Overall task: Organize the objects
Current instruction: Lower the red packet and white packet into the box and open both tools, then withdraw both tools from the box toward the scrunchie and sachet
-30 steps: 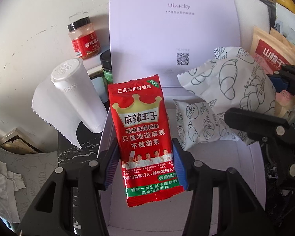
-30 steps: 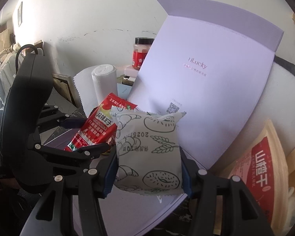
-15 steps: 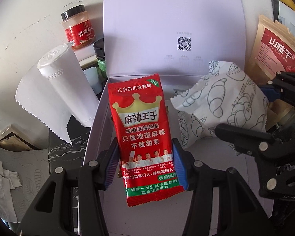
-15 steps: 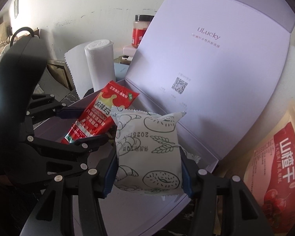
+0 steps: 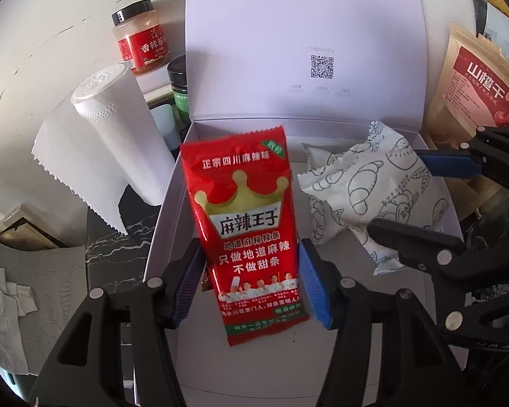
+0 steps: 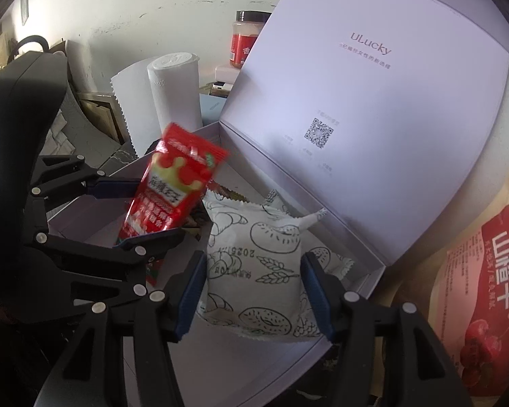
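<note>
Both pairs of jaws have eased apart and sunk toward the lilac box [image 5: 166, 210] since a second ago, when the packets hung higher against its raised lid. On our left gripper [image 5: 251, 281] the jaws are opening, and the red spicy-strip packet [image 5: 247, 224] between them now shows a gap at each pad, so we judge it released, or nearly so. On our right gripper [image 6: 254, 291] the jaws are opening as well, yet the pads look to be touching the sides of the white croissant-print packet [image 6: 254, 264]. Both packets sit low inside the box, red one left, white one right, with another white packet beneath.

Both are light, soft film pouches, slippery and easily crumpled; we would pinch each across its narrow width near the lower end, gently, since the bread inside the white one will squash.

Outward on the counter [image 5: 118, 247] stand a paper towel roll [image 5: 125, 139] and a red-labelled jar [image 5: 140, 37] at far left, and a hawthorn snack pouch [image 5: 475, 81] at right
</note>
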`<action>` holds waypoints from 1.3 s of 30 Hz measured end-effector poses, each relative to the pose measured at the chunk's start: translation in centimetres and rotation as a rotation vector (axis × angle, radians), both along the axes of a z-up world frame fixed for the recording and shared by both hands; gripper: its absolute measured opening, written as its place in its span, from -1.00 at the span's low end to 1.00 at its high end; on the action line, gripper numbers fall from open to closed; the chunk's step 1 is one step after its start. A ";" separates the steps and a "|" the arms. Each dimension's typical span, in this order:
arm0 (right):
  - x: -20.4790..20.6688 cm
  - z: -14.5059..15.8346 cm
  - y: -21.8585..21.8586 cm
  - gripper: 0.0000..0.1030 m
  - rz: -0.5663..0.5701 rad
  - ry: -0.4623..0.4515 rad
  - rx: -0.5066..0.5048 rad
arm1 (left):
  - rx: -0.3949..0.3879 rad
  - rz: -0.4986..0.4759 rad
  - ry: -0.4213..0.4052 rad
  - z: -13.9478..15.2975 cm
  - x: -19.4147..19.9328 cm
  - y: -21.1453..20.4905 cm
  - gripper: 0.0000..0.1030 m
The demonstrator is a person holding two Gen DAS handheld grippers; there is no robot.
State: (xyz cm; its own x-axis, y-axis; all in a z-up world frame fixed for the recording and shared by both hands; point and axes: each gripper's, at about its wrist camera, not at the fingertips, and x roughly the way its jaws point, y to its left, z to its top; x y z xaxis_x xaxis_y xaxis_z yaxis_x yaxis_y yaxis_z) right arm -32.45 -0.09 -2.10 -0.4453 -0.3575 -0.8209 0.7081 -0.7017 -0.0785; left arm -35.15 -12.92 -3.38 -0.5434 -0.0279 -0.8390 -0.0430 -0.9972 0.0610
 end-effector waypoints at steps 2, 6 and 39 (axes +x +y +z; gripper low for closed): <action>0.1 0.1 0.1 0.12 -0.003 -0.004 0.002 | 0.008 0.007 0.002 0.3 0.3 -0.1 0.08; 0.4 0.6 0.2 0.19 -0.006 0.003 0.008 | -0.012 0.018 0.012 1.2 1.1 0.1 0.13; 10.3 13.2 4.7 0.35 -0.046 0.231 -0.078 | -0.007 0.075 0.224 15.3 13.7 0.7 0.36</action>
